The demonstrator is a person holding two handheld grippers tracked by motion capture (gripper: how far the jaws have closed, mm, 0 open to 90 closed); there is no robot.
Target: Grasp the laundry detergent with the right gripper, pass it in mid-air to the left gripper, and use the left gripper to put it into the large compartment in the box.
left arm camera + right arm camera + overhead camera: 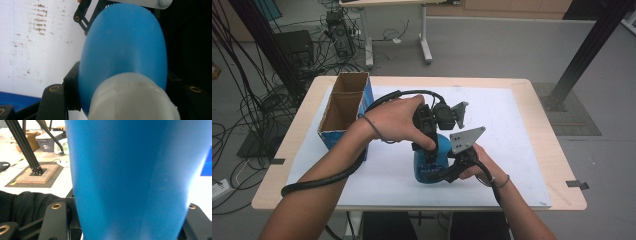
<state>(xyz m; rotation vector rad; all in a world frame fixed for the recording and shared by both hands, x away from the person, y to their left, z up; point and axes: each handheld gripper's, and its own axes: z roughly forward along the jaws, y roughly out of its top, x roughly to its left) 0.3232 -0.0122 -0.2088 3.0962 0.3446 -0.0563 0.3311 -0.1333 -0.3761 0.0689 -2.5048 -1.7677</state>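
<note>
A blue plastic bottle (431,164) with a white cap stands upright on the white mat (512,150) near the table's front middle. My left gripper (428,144) comes down on it from above. In the left gripper view the white cap (132,100) and the blue shoulder (125,45) sit between the jaws, which press on both sides just below the cap. My right gripper (453,169) holds the bottle's body from the right side. In the right gripper view the blue wall (130,175) lies tight between both jaws.
An open blue cardboard box (343,107) with two compartments stands at the mat's left edge, close to the left forearm. Bare mat extends to the right and behind the bottle. Cables and a black frame post (592,45) stand on the floor beyond the table.
</note>
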